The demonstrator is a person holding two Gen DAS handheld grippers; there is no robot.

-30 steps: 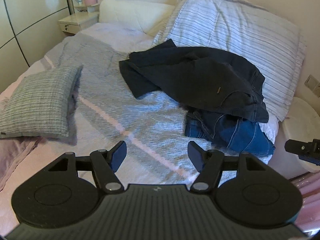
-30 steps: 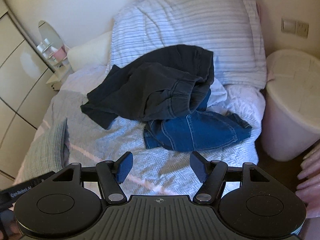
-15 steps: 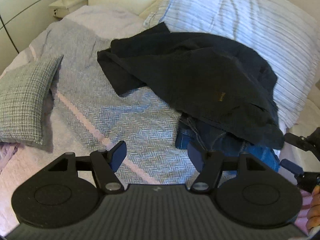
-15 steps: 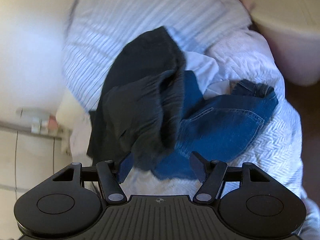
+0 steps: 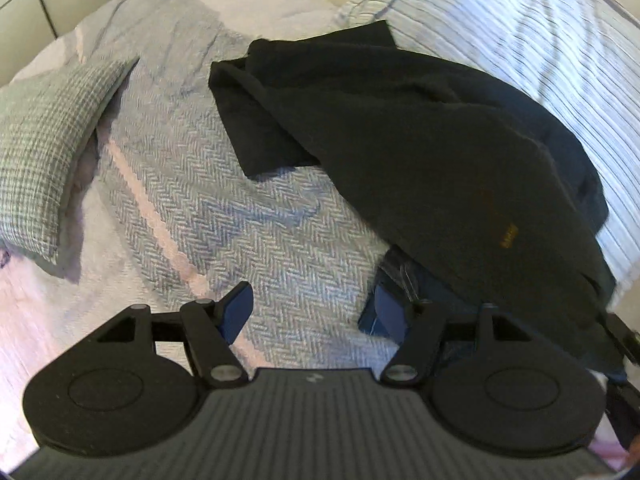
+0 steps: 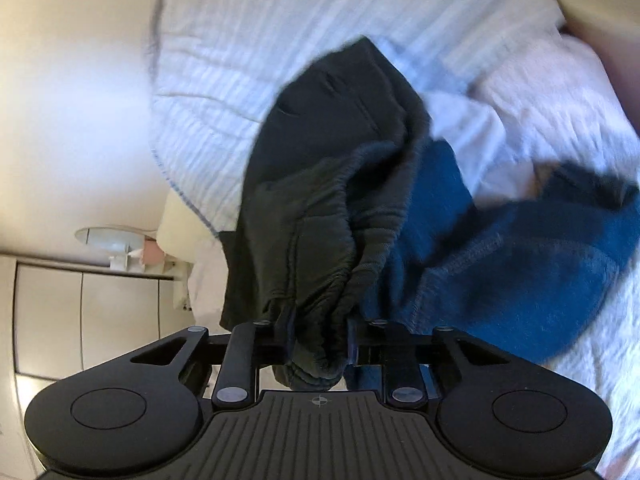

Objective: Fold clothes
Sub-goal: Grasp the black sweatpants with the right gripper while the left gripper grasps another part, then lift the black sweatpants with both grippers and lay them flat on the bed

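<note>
A black garment (image 5: 420,140) with an elastic waistband lies crumpled over blue jeans (image 5: 394,268) on the bed. In the right wrist view my right gripper (image 6: 320,344) has its jaws closing on the bunched waistband of the black garment (image 6: 328,200), and the pads press the fabric. The blue jeans (image 6: 500,280) lie to its right, partly under the black cloth. My left gripper (image 5: 312,304) is open above the herringbone bedspread (image 5: 240,208), with nothing between its fingers. Its right fingertip is close to the edge of the jeans.
A grey checked cushion (image 5: 44,152) lies on the bed at the left. A large striped pillow (image 5: 500,32) leans behind the clothes pile. A white cloth (image 6: 472,140) shows under the jeans. Cupboard doors (image 6: 80,320) and a bedside shelf stand beyond the bed.
Both grippers came down closer to the clothes pile. The right gripper rolled, went from wide open to closed, and took hold of the black garment's waistband. The left stayed open.
</note>
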